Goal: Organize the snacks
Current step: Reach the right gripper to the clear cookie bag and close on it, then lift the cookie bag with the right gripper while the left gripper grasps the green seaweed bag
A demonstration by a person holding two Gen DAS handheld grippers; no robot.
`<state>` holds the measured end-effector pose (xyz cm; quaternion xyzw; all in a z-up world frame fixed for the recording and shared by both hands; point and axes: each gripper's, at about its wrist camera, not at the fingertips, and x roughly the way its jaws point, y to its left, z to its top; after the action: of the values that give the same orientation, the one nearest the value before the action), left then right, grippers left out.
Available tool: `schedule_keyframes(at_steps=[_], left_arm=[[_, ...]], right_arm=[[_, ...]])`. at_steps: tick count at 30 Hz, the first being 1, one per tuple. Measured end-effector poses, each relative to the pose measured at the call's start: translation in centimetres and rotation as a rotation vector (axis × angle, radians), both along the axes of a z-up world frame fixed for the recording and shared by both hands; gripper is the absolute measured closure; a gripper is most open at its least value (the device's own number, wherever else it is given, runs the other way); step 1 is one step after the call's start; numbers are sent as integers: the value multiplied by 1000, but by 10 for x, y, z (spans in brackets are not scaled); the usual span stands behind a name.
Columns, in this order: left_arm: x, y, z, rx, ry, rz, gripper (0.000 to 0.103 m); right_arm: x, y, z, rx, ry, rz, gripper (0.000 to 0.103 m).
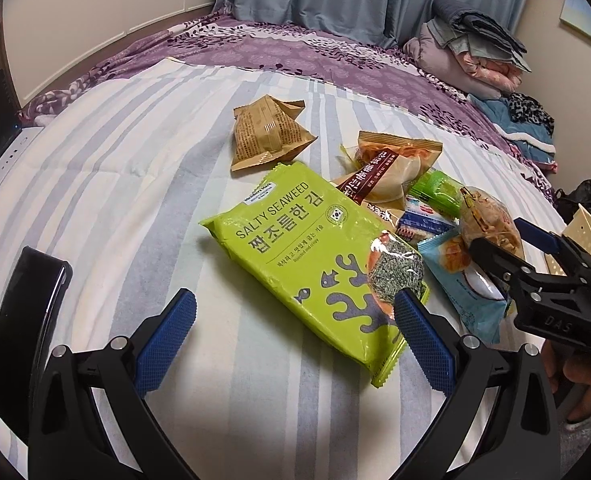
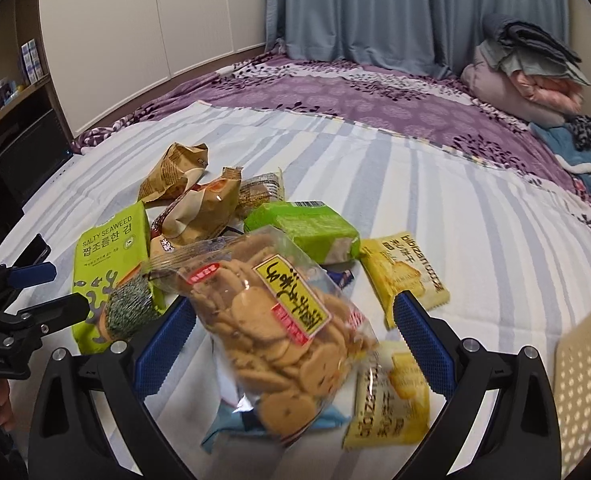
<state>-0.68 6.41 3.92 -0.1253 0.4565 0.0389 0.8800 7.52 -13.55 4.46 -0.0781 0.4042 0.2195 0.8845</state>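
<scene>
Gaping wide, the left gripper (image 1: 295,332) holds nothing; its right finger pad (image 1: 423,344) overlaps the lower corner of the seaweed packet (image 1: 311,256), contact uncertain. The right gripper (image 2: 295,340) also stands wide, with the cookie bag (image 2: 279,328) between its fingers, apparently ungripped. A blue packet (image 2: 223,424) lies largely hidden beneath that bag. Two yellow packets (image 2: 405,276) lie beside it on the striped sheet (image 2: 475,220), near a green packet (image 2: 307,228). A perforated basket (image 2: 587,380) is cut off at the right edge.

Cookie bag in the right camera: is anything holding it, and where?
Nothing is held. The cookie bag sits between the right gripper's open fingers, ungripped.
</scene>
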Motion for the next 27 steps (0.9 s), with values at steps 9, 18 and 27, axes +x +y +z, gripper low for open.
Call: schedule_keyframes(at_steps=[9, 18, 27], left_arm=[[20, 0, -1, -81, 16, 57, 3], [41, -10, -7, -109, 42, 121, 3], [49, -21, -11, -58, 47, 171, 3]], right_arm=[[7, 9, -7, 67, 44, 66, 13], [-8, -9, -2, 131, 54, 23, 37], [-22, -27, 4, 157, 22, -43, 38]])
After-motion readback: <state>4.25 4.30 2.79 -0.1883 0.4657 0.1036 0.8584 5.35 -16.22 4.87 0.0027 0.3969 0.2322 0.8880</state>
